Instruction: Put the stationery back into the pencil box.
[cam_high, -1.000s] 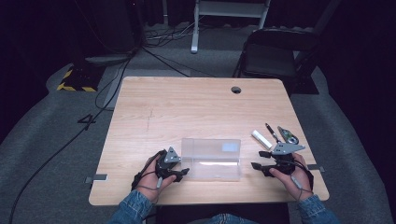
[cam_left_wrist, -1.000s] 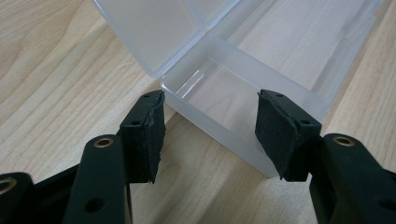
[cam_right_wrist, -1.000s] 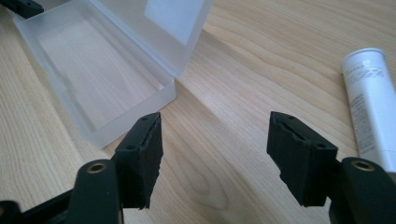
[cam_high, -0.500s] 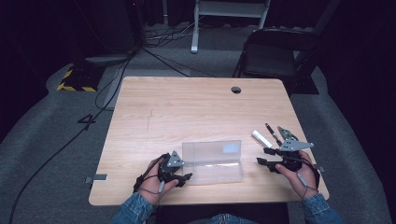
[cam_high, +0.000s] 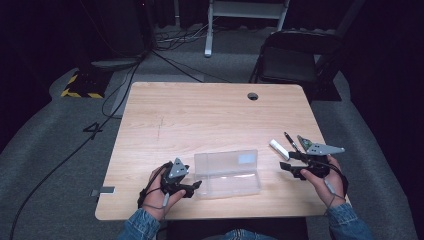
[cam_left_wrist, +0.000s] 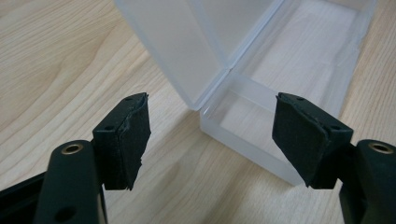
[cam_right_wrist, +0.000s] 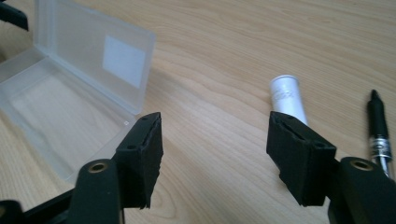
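A clear plastic box lies open near the table's front edge, with its lid standing up at the back. My left gripper is open at the box's left end. In the left gripper view the box's near corner sits between the jaws, and the pads stay clear of it. My right gripper is open to the right of the box and holds nothing. Just beyond it lie a white tube and a black pen. The right gripper view shows the tube, the pen and the open box.
The wooden table has a round cable hole at the back right. A black chair stands behind the table, and cables run over the grey floor to the left.
My right gripper has drifted slightly right and away from the person, closer to the tube and pen. The left gripper and the box have hardly moved.
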